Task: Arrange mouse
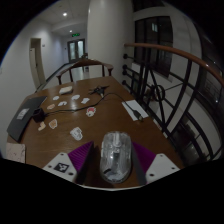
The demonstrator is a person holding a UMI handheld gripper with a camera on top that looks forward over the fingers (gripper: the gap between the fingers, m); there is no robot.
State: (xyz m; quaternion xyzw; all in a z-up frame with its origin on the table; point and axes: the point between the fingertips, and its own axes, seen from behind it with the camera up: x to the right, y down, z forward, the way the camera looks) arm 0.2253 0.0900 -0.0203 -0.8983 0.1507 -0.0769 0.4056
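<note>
A grey-silver computer mouse (pixel 115 157) sits lengthwise between my fingers, its front pointing away from me. My gripper (pixel 115 160) is shut on the mouse, with the purple pads (pixel 85 158) pressed against both of its sides. It is held over the near end of a long brown wooden table (pixel 100 125). The mouse's near end is hidden below the fingers.
Several small white items (pixel 76 132) lie scattered on the table ahead. There is a white paper or notebook (pixel 134 108) to the right and a dark flat device (pixel 18 122) at the left edge. Chairs (pixel 85 68) stand at the far end. A curved railing (pixel 175 95) runs along the right.
</note>
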